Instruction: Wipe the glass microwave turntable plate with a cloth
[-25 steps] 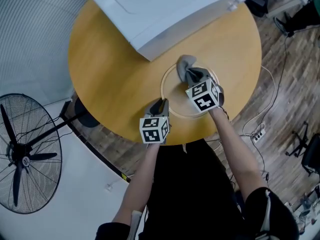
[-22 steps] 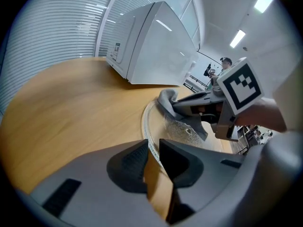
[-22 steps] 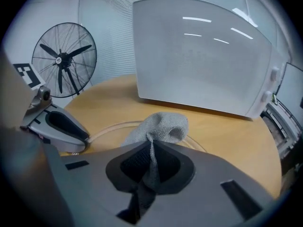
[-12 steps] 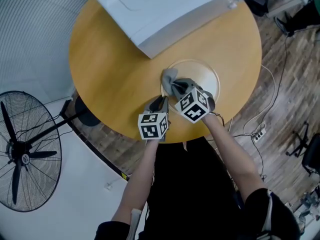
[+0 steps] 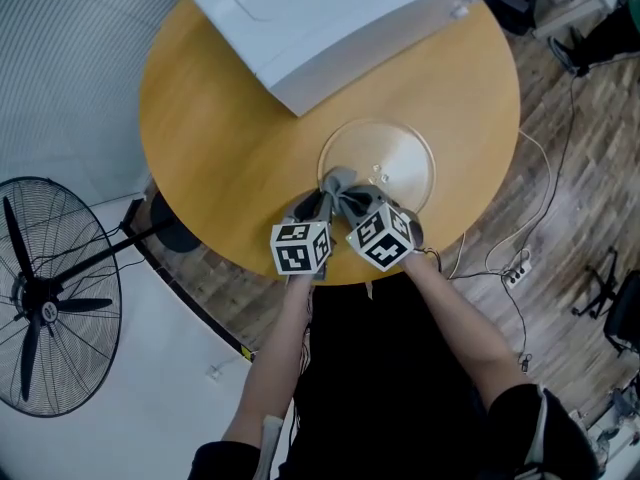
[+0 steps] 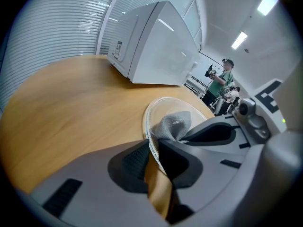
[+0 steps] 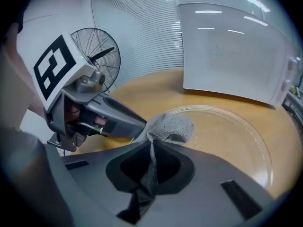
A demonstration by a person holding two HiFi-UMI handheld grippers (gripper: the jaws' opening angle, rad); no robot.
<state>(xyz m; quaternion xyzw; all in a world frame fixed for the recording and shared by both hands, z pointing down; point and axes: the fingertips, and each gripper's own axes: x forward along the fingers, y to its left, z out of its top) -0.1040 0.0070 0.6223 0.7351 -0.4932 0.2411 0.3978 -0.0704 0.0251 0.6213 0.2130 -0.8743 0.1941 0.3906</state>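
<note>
The clear glass turntable plate (image 5: 392, 154) lies on the round wooden table (image 5: 220, 138), in front of the microwave. My left gripper (image 5: 321, 205) grips its near-left rim; in the left gripper view the rim (image 6: 152, 143) runs between the pads, and the jaws have just been closing on it. My right gripper (image 5: 353, 204) is shut on a grey cloth (image 5: 338, 182). The cloth's bunched end (image 7: 171, 126) rests on the plate (image 7: 236, 136) at the near-left rim, right beside the left gripper's tip (image 7: 135, 124). The cloth (image 6: 173, 124) also shows just past the left jaws.
A white microwave (image 5: 320, 18) stands at the table's far side, close behind the plate. A pedestal fan (image 5: 45, 298) stands on the floor to the left. Cables (image 5: 512, 264) lie on the wooden floor at right. A person (image 6: 220, 81) stands far off in the room.
My right gripper has dragged the cloth from the plate's far side across to its near-left rim, ending next to the left gripper. The left gripper and the plate have stayed put.
</note>
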